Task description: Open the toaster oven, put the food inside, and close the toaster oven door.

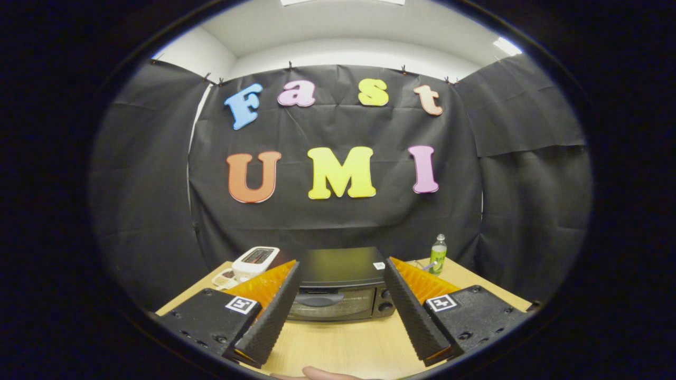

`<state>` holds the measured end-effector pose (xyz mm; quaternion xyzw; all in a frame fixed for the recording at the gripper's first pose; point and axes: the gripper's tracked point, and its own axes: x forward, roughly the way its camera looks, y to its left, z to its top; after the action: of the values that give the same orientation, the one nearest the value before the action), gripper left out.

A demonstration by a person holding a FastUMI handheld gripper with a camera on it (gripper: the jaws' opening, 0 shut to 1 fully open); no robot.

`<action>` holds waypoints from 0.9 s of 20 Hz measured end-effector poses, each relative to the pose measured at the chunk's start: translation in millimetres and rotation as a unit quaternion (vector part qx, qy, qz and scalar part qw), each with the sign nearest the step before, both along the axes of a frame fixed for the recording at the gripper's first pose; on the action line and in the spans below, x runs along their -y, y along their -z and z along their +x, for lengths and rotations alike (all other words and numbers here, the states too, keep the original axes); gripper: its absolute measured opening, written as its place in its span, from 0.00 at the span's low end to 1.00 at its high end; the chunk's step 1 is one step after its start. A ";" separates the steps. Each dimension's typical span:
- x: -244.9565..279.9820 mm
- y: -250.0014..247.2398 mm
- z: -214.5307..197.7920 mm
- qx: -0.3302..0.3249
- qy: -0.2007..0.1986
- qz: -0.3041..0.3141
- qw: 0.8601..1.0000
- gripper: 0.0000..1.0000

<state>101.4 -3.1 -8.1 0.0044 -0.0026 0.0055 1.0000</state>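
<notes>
Now with fingers wide apart, gripper holding nothing, facing closed toaster oven at table far edge; may slip off door handle if approaching too high.

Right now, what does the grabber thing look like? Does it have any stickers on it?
The gripper has two long wedge-shaped fingers with ridged, bumpy inner faces, standing wide open. Each finger sits on a blocky black base with small screw holes. On top of each base is a square black-and-white marker, like a little puzzle sticker. No cables can be seen.
</notes>
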 end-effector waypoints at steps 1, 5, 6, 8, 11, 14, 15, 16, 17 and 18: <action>-4.6 5.2 16.4 -0.002 -0.009 0.006 1.000 1.00; -16.1 35.7 83.1 -0.039 -0.047 -0.018 0.998 1.00; -18.6 43.2 97.8 -0.045 -0.051 -0.028 0.997 1.00; -18.4 59.0 120.8 -0.062 -0.049 -0.036 0.996 1.00; -24.6 90.5 140.3 -0.108 -0.049 -0.035 0.992 1.00; -29.8 130.9 142.5 -0.181 -0.047 -0.013 0.982 1.00; -31.7 117.8 142.0 -0.151 -0.041 -0.015 0.988 1.00; -35.2 119.4 151.0 -0.156 -0.048 -0.029 0.986 1.00; -31.2 132.9 145.1 -0.168 -0.039 -0.047 0.984 0.99; -28.1 144.2 138.2 -0.189 -0.028 -0.061 0.980 1.00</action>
<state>239.6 24.9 -152.3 -0.0553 0.1865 0.0323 0.9804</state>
